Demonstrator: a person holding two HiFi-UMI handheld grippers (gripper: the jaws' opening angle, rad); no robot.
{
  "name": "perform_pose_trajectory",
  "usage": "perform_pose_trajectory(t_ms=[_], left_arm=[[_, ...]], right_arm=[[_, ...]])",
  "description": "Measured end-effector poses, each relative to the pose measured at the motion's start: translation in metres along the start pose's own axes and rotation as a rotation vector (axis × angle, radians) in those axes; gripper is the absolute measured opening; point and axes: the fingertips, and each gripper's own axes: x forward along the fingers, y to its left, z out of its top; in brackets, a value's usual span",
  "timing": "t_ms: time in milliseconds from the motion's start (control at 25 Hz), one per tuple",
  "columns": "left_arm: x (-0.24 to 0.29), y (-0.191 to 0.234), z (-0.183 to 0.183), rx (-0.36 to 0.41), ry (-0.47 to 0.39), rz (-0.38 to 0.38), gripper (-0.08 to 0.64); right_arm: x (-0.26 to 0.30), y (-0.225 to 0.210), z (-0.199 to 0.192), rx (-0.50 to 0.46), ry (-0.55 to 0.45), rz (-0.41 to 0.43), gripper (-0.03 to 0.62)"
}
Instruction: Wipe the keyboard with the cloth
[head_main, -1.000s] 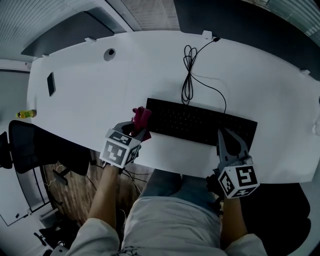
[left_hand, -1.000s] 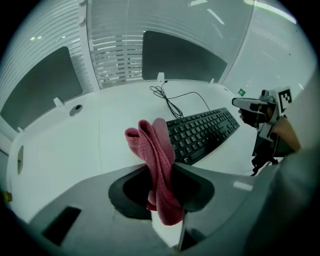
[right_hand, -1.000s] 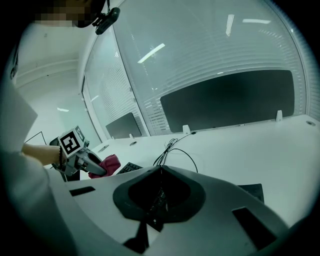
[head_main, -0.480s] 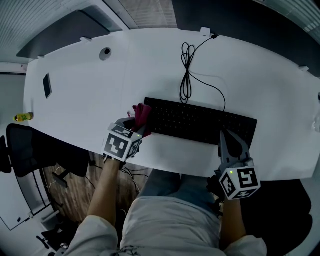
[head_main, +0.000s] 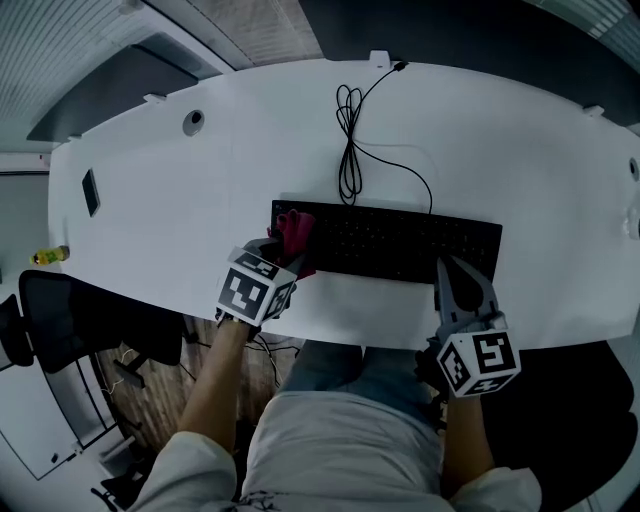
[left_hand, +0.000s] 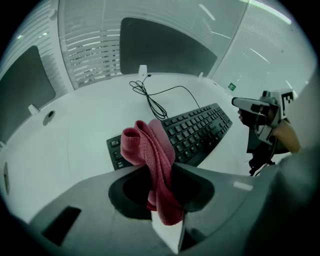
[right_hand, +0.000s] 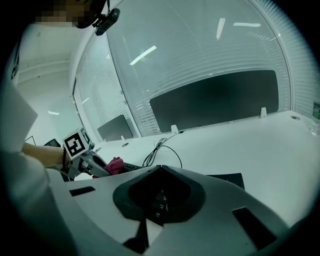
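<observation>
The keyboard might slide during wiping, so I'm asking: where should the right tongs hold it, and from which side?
On the keyboard, probably take the right end at its thin near edge, coming from the person's side. It lies flat and low. The cloth is at the left end, the cable leaves the far edge, and the right tongs sit by that corner.

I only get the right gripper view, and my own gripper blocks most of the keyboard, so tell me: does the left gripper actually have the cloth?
Observer: Yes. In the left gripper view the left gripper is shut on the pink cloth, which bunches up beyond the jaws.
Operator: Where is it against the keyboard?
Observer: In the head view the pink cloth is over the left end of the keyboard; I cannot tell whether they touch.
Operator: And my gripper?
Observer: The right gripper is shut and empty, its tips at the keyboard's near right edge.
</observation>
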Motion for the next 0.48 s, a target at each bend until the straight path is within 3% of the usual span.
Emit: perform_pose_trajectory(t_ms=[480], left_arm=[[0.026,-0.061,0.037,0.103,0.027,-0.074,0.109]], right_arm=[[-0.026,-0.041,0.004,0.047,-0.040,-0.060,0.008]])
